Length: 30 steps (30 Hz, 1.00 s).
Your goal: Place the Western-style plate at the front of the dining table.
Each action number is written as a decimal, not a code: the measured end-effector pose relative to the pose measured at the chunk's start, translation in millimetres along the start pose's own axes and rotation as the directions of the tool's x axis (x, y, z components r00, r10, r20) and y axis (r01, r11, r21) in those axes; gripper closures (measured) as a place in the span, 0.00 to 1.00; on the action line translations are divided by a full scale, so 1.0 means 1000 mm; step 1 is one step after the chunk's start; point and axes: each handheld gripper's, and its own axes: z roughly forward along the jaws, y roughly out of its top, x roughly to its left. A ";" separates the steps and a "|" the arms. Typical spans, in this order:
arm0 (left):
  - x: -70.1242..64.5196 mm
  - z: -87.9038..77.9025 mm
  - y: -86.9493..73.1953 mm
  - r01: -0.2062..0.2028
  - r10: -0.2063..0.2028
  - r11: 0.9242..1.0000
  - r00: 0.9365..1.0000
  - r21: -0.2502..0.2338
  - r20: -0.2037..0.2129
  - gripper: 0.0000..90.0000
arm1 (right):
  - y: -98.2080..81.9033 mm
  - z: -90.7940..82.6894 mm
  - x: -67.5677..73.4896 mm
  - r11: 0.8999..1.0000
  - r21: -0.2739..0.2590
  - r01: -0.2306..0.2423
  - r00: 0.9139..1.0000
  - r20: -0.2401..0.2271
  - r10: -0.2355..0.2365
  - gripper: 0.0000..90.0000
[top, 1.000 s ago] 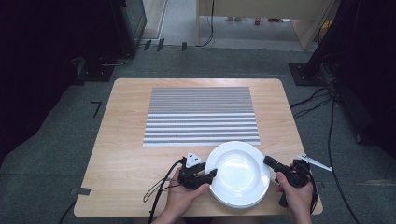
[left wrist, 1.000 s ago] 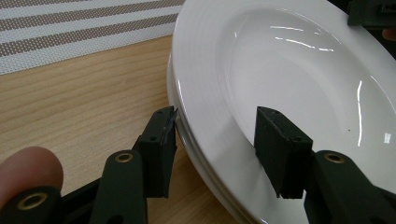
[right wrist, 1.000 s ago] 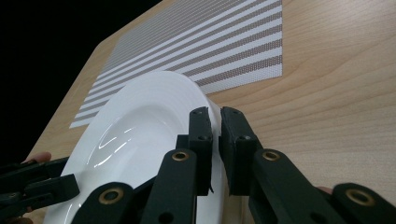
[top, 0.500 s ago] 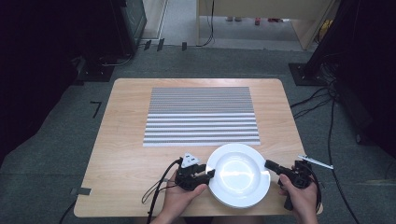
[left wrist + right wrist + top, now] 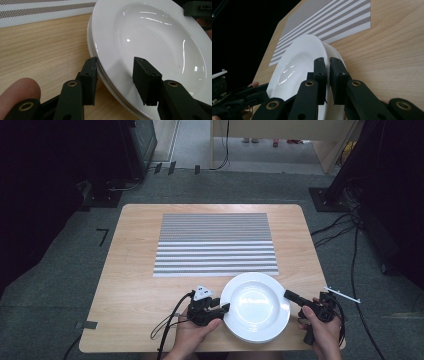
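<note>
- Wooden table [image 5: 135, 270], with a striped placemat [image 5: 215, 242] at its middle.
- Stack of white plates [image 5: 256, 306] at the near edge, just below the placemat.
- Right gripper [image 5: 290, 296] clamped on the top plate's right rim.
- Left gripper [image 5: 226, 308] has just been closing, jaws astride the left rim, not yet pinching.

A lab-like recording room: bare wooden table [image 5: 135, 270], grey carpet, floor cables [image 5: 350, 227], dark equipment stands [image 5: 135, 145].

Bare surface [image 5: 135, 285] left of plates [image 5: 256, 306] open; striped mat [image 5: 215, 245] beyond (flat, no hindrance); tongs flank stack.
</note>
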 end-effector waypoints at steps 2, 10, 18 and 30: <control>0.001 0.000 0.000 0.004 -0.004 1.000 1.000 -0.001 0.003 0.62 | 0.000 0.000 0.002 1.000 -0.010 0.002 1.000 0.003 -0.002 0.95; 0.002 0.001 -0.001 0.021 -0.021 1.000 1.000 -0.010 0.011 0.61 | 0.000 0.002 0.003 1.000 -0.030 -0.004 1.000 -0.025 0.003 0.96; 0.004 0.001 -0.001 0.039 -0.039 0.999 0.999 -0.015 0.023 0.61 | 0.000 0.004 0.003 0.998 -0.043 -0.046 0.994 -0.097 0.042 0.95; 0.003 0.001 -0.002 0.042 -0.042 0.999 0.999 -0.032 0.016 0.61 | -0.004 0.014 0.003 0.998 -0.047 -0.034 0.998 -0.052 0.032 0.93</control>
